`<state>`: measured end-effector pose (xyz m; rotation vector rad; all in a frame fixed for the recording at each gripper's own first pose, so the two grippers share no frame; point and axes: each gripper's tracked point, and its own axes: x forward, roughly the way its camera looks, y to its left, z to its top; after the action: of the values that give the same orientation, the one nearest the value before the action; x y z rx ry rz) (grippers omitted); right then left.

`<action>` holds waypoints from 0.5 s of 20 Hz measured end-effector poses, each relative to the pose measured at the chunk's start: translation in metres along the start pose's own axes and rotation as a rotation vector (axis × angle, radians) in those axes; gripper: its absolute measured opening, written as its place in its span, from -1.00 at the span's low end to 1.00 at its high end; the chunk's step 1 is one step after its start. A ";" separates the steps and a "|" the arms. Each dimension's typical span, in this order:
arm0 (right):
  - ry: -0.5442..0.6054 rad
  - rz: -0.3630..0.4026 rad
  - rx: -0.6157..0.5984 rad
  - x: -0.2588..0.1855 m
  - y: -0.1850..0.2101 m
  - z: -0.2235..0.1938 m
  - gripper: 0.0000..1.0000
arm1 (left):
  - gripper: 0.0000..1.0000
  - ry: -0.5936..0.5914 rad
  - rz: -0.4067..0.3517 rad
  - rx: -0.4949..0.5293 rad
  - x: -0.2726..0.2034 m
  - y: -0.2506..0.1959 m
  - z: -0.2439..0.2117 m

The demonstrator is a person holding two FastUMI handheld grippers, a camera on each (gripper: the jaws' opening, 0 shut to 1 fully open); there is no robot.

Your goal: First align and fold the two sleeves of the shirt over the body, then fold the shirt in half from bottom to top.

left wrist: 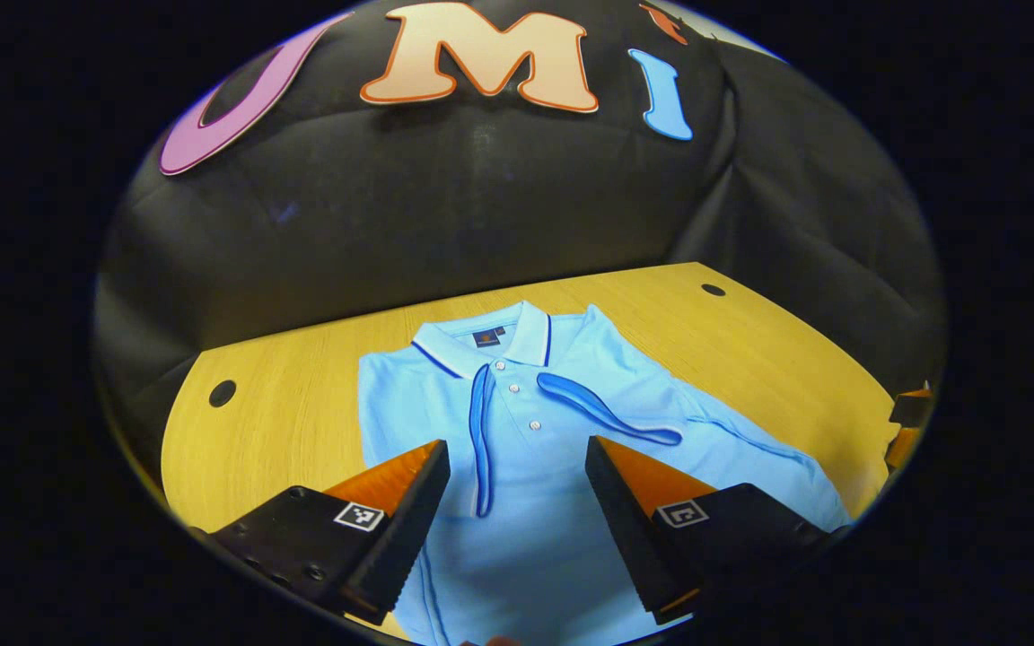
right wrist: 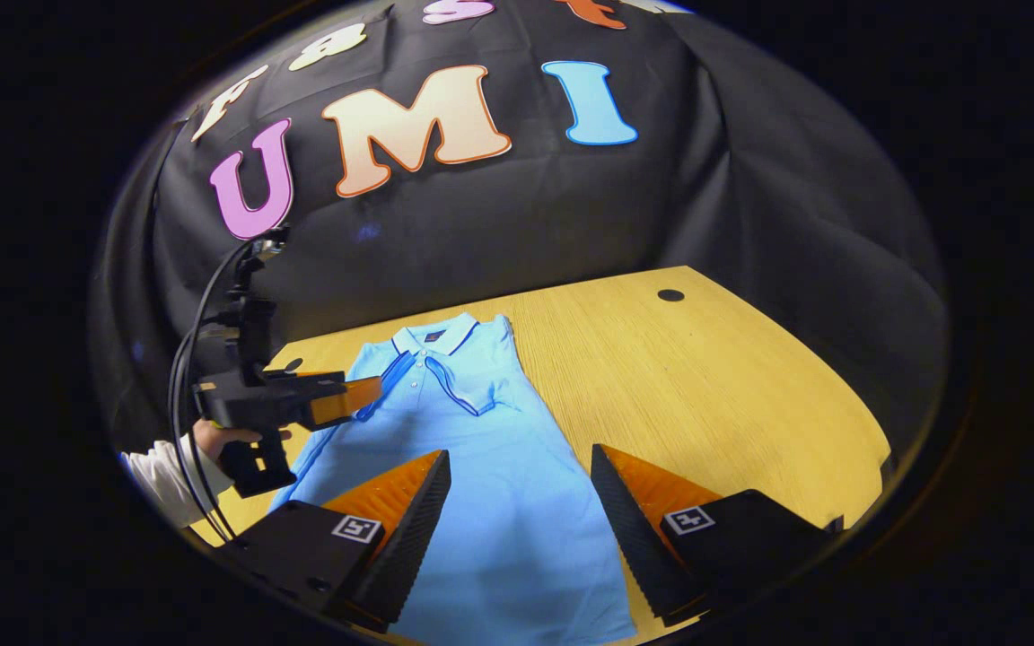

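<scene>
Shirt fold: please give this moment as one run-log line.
shirt: flat on table, both sleeves folded over body | left gripper: open, above shirt | right gripper: open, above shirt | bottom-to-top fold: not yet done

We see a pale wooden desk with round dark cable holes, backed closely by the booth's creased black cloth wall under dim light.
</scene>
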<state>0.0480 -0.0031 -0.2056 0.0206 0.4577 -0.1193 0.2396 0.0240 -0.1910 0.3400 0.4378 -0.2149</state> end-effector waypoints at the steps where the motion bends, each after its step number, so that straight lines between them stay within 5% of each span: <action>1: 0.003 0.003 -0.003 -0.005 -0.001 -0.006 0.96 | 0.87 -0.002 0.011 -0.020 -0.017 0.000 -0.009; 10: 0.112 0.120 -0.092 -0.052 -0.017 -0.086 0.96 | 0.91 0.063 0.174 -0.173 -0.170 -0.011 -0.139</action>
<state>-0.0386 -0.0105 -0.2600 -0.0357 0.5721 0.0206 0.0340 0.0871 -0.2356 0.2137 0.4824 0.0035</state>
